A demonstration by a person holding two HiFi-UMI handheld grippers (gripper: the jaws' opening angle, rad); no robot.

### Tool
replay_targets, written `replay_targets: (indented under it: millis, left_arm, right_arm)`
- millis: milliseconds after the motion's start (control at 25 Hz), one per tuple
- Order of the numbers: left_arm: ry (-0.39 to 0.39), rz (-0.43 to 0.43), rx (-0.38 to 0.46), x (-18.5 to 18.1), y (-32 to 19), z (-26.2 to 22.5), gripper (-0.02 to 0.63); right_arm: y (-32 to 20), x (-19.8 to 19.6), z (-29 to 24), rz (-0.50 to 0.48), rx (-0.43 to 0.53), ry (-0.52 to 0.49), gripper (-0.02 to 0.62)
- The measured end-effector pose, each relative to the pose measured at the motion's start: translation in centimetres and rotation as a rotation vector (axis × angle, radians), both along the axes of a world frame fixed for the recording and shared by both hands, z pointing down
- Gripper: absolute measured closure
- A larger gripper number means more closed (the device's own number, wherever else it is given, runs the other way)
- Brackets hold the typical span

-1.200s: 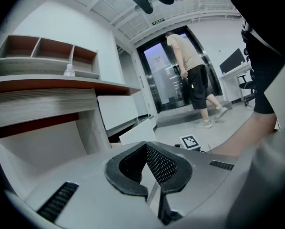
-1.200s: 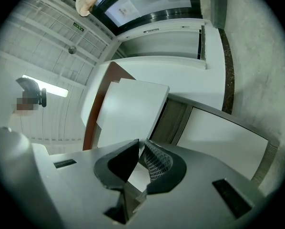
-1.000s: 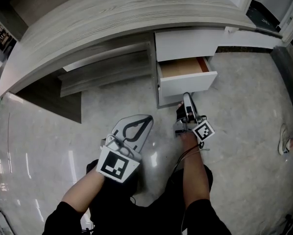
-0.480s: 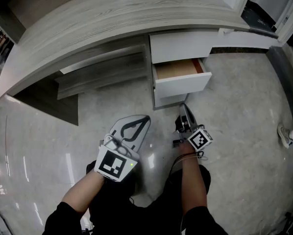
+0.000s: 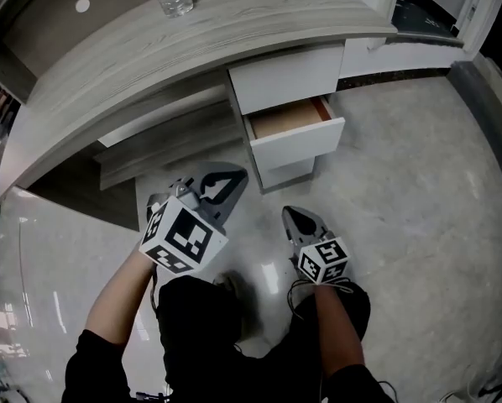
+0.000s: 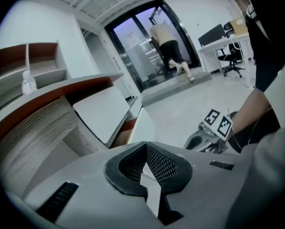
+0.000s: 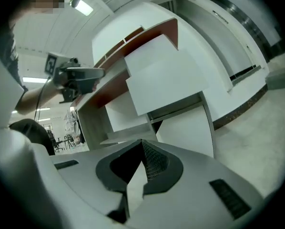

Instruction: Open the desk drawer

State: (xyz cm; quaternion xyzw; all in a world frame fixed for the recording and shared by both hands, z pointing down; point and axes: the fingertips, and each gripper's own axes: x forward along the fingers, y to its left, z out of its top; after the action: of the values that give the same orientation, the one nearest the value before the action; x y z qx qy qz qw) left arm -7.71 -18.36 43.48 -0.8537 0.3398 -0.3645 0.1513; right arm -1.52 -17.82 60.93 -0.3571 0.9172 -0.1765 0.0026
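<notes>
Head view looks into drawer (image 5: 295, 139), pulled open under surface (image 5: 234, 32), left gripper (image 5: 224, 177) and right gripper (image 5: 295, 219) apart from it, gripper views show fingers pressed together, empty, left's alone catches distant person (image 6: 167, 46)

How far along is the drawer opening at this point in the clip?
Done: the white desk drawer with a wood-coloured inside stands pulled out below the grey wood-grain desk top. In hand: nothing; the left gripper and right gripper are both shut, empty, and clear of the drawer. Left: nothing apparent, unless it should open wider.
</notes>
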Motion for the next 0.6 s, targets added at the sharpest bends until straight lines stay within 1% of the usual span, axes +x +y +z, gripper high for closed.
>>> replay_targets:
  millis: [160, 200, 240, 440, 560, 600]
  left_arm:
    - [-0.184, 0.011, 0.017, 0.7, -2.9, 0.0, 0.597]
    - [-0.219, 0.017, 0.014, 1.0, -3.3, 0.2, 0.548]
    - [-0.248, 0.021, 0.009, 1.3, -3.7, 0.4, 0.512]
    - [-0.374, 0.005, 0.008, 1.7, -6.1, 1.5, 0.502]
    - [-0.411, 0.024, -0.043, 2.6, -7.1, 2.0, 0.453]
    - [-0.418, 0.028, -0.061, 2.8, -7.4, 2.0, 0.448]
  right_arm:
    - [0.7, -0.4, -0.1, -0.003, 0.074, 0.123, 0.591]
    - [0.8, -0.5, -0.2, -0.002, 0.088, 0.146, 0.591]
    - [0.8, -0.6, -0.4, 0.001, 0.099, 0.165, 0.591]
    - [0.8, -0.7, -1.2, 0.027, 0.149, 0.227, 0.591]
    - [1.1, -0.8, -1.2, 0.028, 0.157, 0.246, 0.591]
    - [1.1, -0.7, -1.1, 0.027, 0.154, 0.249, 0.591]
